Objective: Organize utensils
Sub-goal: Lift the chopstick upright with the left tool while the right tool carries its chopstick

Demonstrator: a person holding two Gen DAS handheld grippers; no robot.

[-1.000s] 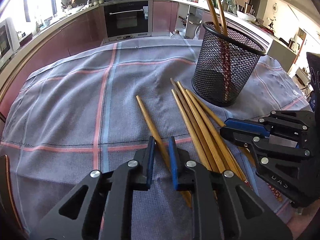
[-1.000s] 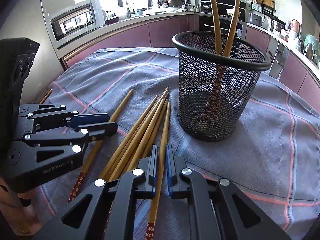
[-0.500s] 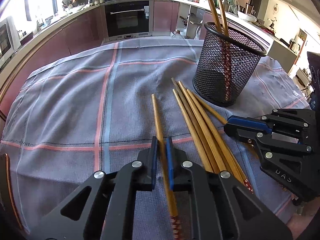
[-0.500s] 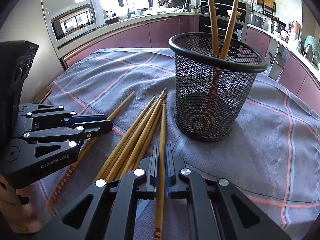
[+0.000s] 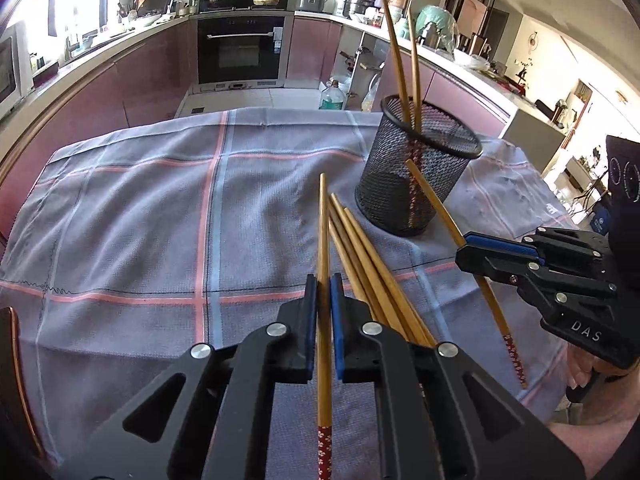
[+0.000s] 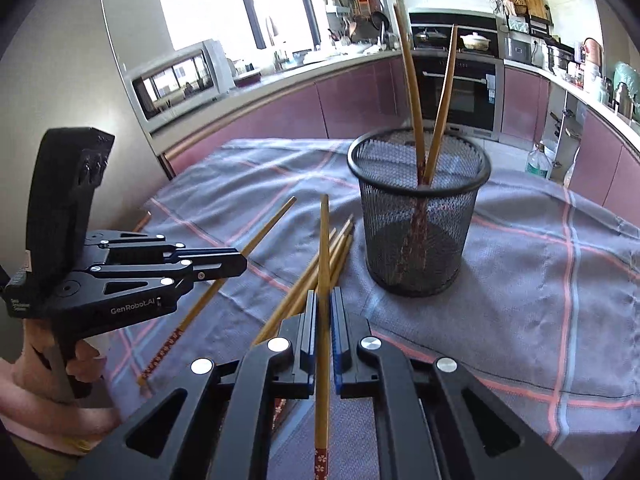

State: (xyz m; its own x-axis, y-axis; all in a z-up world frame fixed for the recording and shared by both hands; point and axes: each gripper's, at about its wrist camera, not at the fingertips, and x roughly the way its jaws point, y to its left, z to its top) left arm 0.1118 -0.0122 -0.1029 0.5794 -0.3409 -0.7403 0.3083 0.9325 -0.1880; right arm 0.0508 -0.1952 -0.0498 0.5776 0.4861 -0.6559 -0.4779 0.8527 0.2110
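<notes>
A chopstick [image 5: 323,240] is clamped lengthwise in the left gripper [image 5: 324,292] and another [image 6: 323,248] in the right gripper [image 6: 324,304], the mesh holder [image 6: 418,216] lying at one o'clock, nearer the right.

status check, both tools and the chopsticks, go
Left tool shut on one wooden chopstick. Right tool shut on another wooden chopstick. Black mesh cup holds two; loose pile on cloth. Path clear.

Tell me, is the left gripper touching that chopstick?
Touching. The left wrist view shows the left gripper shut on a chopstick, both pads pressed against its sides.
</notes>
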